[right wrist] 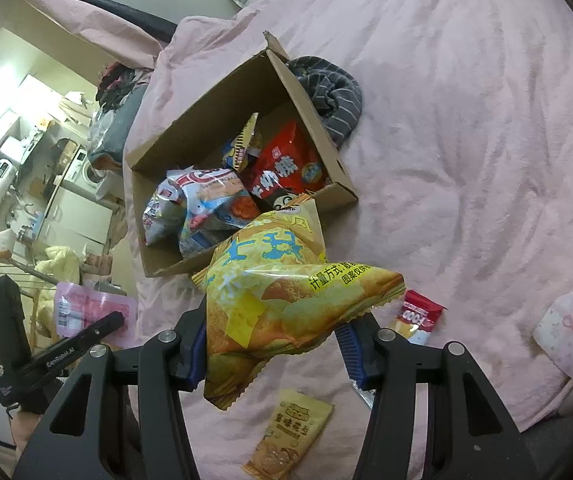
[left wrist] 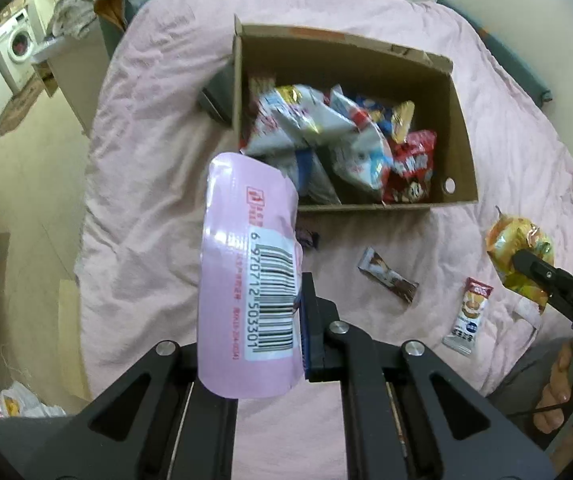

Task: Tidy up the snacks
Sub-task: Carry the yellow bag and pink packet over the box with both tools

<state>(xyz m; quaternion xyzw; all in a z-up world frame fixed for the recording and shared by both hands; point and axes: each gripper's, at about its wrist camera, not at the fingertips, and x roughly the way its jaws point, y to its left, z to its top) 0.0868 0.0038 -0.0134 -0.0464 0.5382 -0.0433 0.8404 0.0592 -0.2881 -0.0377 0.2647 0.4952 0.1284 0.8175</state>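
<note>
In the left wrist view my left gripper (left wrist: 297, 294) is shut on a pink packet (left wrist: 246, 272) with a barcode label, held above the pink bedspread just short of the cardboard box (left wrist: 462, 140). The packet hides one finger. The box holds several snack bags, white-blue and red. My right gripper (right wrist: 274, 344) is shut on a puffy yellow chip bag (right wrist: 286, 304), lifted near the box's (right wrist: 206, 120) front corner. The left gripper (right wrist: 118, 320) with the pink packet (right wrist: 90, 312) shows at lower left there. The right gripper (left wrist: 526, 264) and chip bag (left wrist: 518, 256) show at the right edge.
Loose on the bedspread lie a brown bar (left wrist: 388, 276), a red-white sachet (left wrist: 468, 316) (right wrist: 418, 316), a dark wrapper (left wrist: 306, 238) and a yellow peanut sachet (right wrist: 290, 436). A striped grey cloth (right wrist: 334, 92) lies behind the box. The bed's edge and cluttered floor are at left.
</note>
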